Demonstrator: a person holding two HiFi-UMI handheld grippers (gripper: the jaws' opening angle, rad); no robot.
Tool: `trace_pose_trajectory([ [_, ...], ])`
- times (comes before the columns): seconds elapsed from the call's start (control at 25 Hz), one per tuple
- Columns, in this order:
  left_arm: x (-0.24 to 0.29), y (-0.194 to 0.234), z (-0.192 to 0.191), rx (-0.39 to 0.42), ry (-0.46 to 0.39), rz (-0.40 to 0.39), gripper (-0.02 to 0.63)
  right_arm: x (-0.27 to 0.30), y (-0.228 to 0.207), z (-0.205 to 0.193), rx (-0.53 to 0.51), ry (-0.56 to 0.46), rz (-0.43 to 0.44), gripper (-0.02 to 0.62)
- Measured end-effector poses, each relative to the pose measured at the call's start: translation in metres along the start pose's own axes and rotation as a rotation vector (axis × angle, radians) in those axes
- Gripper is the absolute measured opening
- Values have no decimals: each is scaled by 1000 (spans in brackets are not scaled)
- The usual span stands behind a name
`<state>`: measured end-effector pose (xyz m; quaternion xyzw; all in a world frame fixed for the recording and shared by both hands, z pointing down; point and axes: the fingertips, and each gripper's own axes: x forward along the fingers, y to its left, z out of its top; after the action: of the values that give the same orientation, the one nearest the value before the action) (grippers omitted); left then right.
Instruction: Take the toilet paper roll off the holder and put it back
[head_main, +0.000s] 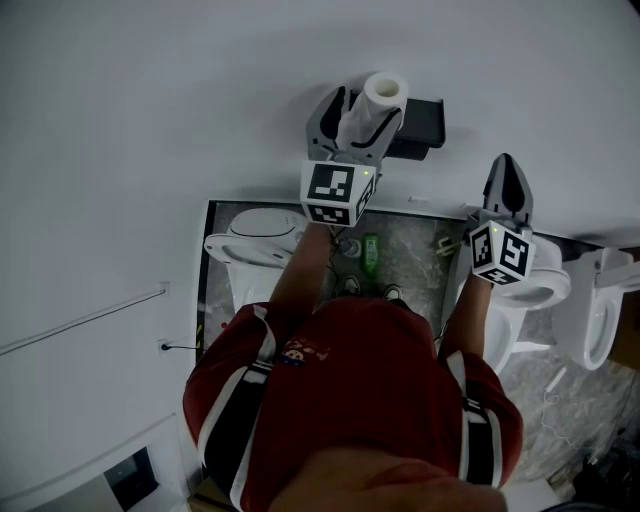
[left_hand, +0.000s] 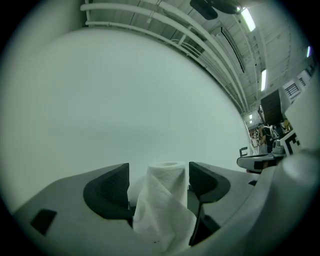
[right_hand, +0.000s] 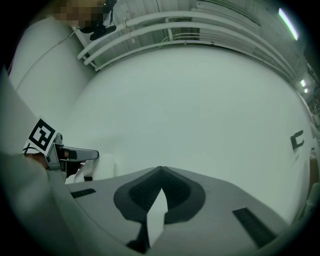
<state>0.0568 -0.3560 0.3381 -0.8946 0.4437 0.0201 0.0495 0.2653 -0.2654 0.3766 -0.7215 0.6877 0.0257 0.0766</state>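
Note:
The white toilet paper roll (head_main: 384, 95) stands on end against the white wall, right in front of the black holder (head_main: 420, 125). My left gripper (head_main: 362, 115) reaches up around it, one jaw on each side. In the left gripper view the roll (left_hand: 167, 187) sits between the dark pads (left_hand: 112, 187) with a loose sheet hanging in front; a gap shows at the left pad, so the left gripper (left_hand: 158, 180) is open. My right gripper (head_main: 506, 168) hangs to the right, away from the holder. Its jaws (right_hand: 160, 170) meet at the tips, with a white sliver showing behind them.
Far below are white toilets (head_main: 255, 240) (head_main: 540, 285) on a marbled floor (head_main: 410, 250), and a green bottle (head_main: 371, 252). The person's red shirt (head_main: 360, 380) fills the lower middle. The wall (head_main: 150, 120) spreads left of the holder.

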Motion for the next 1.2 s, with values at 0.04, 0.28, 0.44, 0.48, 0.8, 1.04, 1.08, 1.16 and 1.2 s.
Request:
trace_pose_trajectory([
  [0.04, -5, 3, 3, -2, -4, 6, 379, -1, 4, 2, -1, -1, 6, 6],
  [0.28, -38, 25, 13, -4, -15, 60, 378, 0, 31, 8, -7, -6, 56, 7],
  [0.44, -62, 50, 6, -18, -3, 124, 377, 7, 46, 9, -18, 0, 91, 6],
  [0.48, -68, 58, 3, -21, 3, 146, 377, 9, 49, 11, -19, -2, 98, 7],
  [0.8, -99, 95, -30, -41, 47, 257, 377, 16, 66, 12, -25, -8, 127, 7],
  [1.04, -100, 97, -38, -52, 53, 263, 377, 19, 74, 9, -30, -3, 140, 7],
  [1.08, -100, 97, -37, -52, 49, 262, 377, 19, 75, 10, -31, -4, 140, 6],
  [1.16, -99, 96, -35, -52, 40, 259, 374, 19, 75, 11, -33, -5, 138, 7],
  [1.2, -98, 96, -35, -51, 37, 257, 371, 19, 76, 10, -34, -5, 136, 6],
])
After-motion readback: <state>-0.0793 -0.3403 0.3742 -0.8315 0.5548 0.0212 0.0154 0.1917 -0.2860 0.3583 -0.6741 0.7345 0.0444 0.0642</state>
